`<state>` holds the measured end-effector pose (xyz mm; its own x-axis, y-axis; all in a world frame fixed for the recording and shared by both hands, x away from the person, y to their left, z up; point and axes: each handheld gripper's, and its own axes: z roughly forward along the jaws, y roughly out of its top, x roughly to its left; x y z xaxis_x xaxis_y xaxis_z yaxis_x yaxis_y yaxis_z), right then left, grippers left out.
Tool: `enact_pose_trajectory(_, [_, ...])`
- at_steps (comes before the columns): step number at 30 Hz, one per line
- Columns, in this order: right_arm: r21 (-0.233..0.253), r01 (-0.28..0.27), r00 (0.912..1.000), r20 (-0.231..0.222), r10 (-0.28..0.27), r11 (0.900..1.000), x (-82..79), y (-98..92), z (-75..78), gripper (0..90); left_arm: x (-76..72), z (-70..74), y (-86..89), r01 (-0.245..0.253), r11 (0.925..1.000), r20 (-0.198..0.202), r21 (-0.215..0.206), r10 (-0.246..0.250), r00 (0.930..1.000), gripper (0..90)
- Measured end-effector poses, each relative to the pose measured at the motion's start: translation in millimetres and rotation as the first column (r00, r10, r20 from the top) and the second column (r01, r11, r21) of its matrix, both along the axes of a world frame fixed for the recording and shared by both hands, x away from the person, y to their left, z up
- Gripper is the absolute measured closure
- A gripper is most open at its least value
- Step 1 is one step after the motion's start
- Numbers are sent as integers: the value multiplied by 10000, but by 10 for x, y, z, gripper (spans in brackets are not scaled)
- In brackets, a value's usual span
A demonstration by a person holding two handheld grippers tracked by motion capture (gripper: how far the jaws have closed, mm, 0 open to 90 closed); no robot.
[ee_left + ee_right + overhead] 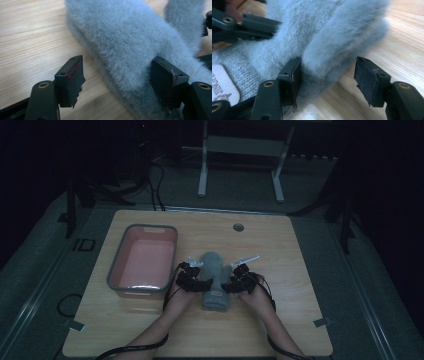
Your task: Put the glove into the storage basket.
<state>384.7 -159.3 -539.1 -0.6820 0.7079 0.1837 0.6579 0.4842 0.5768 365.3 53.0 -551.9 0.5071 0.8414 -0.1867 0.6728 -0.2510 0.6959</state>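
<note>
A grey fuzzy glove [214, 280] lies lengthwise near the table's [300, 320] front-middle, right of the pink bin [143, 261]. The left gripper [189, 278] and right gripper [243, 279] flank it, jaws spread around its side folds without clamping, probably poised to tuck or lift it evenly.

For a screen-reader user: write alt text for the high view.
A person's two hands hold the left gripper and right gripper, jaws open, against either side of a folded grey fluffy garment in the middle of a wooden table. A grey-rimmed pink bin sits empty to its left; the room beyond is dark.
</note>
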Motion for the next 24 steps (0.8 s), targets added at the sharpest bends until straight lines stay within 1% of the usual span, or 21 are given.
enact_pose_trajectory(1, [169, -65, 9997, -239, 69, 9998, 29, -7, -26, 387, 37, -38, 16, 7, 9995, -322, -316, -18, 9995, 303])
enact_pose_trajectory(2, [286, -94, 9992, -386, 105, 9995, 45, -17, -41, 397, 37, -38, 16, 7, 9995, -322, -316, -18, 9995, 305])
enact_pose_trajectory(3, [399, -174, 9989, -434, 191, 9991, 51, -25, -46, 443, 48, -54, 21, -31, 9988, -455, -479, 9, 9990, 318])
enact_pose_trajectory(4, [399, -174, 9989, -434, 191, 9991, 51, -25, -46, 443, 53, -69, 21, 63, 9978, -522, -657, -98, 9986, 318])
enact_pose_trajectory(5, [480, -306, 9982, -502, 330, 9984, 53, -25, -47, 484, 52, -76, 17, 171, 9970, -493, -756, -209, 9986, 362])
enact_pose_trajectory(6, [571, -375, 9977, -548, 406, 9977, 56, -21, -52, 534, 49, -76, 4, 292, 9970, -446, -714, -324, 9985, 401])
enact_pose_trajectory(7, [566, -496, 9971, -551, 527, 9972, 54, -12, -54, 569, 48, -75, -2, 417, 9958, -482, -820, -457, 9978, 452])
enact_pose_trajectory(8, [571, -606, 9966, -529, 636, 9965, 53, -8, -52, 590, 53, -73, -4, 516, 9946, -544, -901, -567, 9969, 501])
enact_pose_trajectory(9, [570, -651, 9962, -542, 682, 9962, 54, -4, -49, 615, 58, -70, -5, 655, 9942, -529, -853, -702, 9961, 521])
enact_pose_trajectory(10, [551, -722, 9958, -532, 751, 9959, 52, 3, -45, 638, 66, -69, -4, 781, 9922, -627, -972, -844, 9945, 558])
enact_pose_trajectory(11, [478, -817, 9954, -453, 839, 9955, 46, 13, -39, 660, 75, -67, -3, 843, 9912, -686, -1021, -916, 9934, 595])
enact_pose_trajectory(12, [417, -889, 9952, -376, 905, 9952, 38, 22, -32, 692, 76, -61, -9, 953, 9905, -659, -994, -1021, 9926, 615])
enact_pose_trajectory(13, [348, -922, 9952, -291, 932, 9951, 29, 31, -26, 721, 74, -53, -17, 1124, 9892, -605, -940, -1184, 9911, 664])
enact_pose_trajectory(15, [237, -744, 9971, -149, 748, 9969, -1, 50, -14, 778, 72, -43, -24, 1233, 9887, -579, -856, -1285, 9900, 749])
enact_pose_trajectory(16, [237, -744, 9971, -149, 748, 9969, -1, 50, -14, 778, 68, -38, -27, 1248, 9883, -535, -874, -1298, 9901, 749])
enact_pose_trajectory(17, [127, -758, 9971, 108, 757, 9970, -28, 61, -8, 791, 67, -41, -23, 1288, 9876, -484, -895, -1335, 9899, 776])
enact_pose_trajectory(19, [7, -763, 9960, 457, 762, 9971, -69, 68, 2, 796, 59, -40, -4, 1367, 9853, -315, -1021, -1406, 9896, 792])
enact_pose_trajectory(20, [66, -732, 9957, 576, 727, 9973, -89, 63, 11, 811, 46, -29, 30, 1318, 9829, -288, -1283, -1366, 9902, 798])
enact_pose_trajectory(21, [194, -699, 9952, 706, 684, 9974, -104, 53, 20, 815, 46, -29, 30, 1318, 9829, -288, -1283, -1366, 9902, 803])
enact_pose_trajectory(22, [306, -747, 9939, 835, 719, 9967, -121, 45, 30, 818, 34, -12, 43, 1309, 9817, -185, -1382, -1347, 9907, 806])
enact_pose_trajectory(24, [393, -756, 9933, 911, 717, 9964, -136, 34, 44, 821, 2, 41, 48, 1300, 9801, -19, -1503, -1318, 9913, 807])
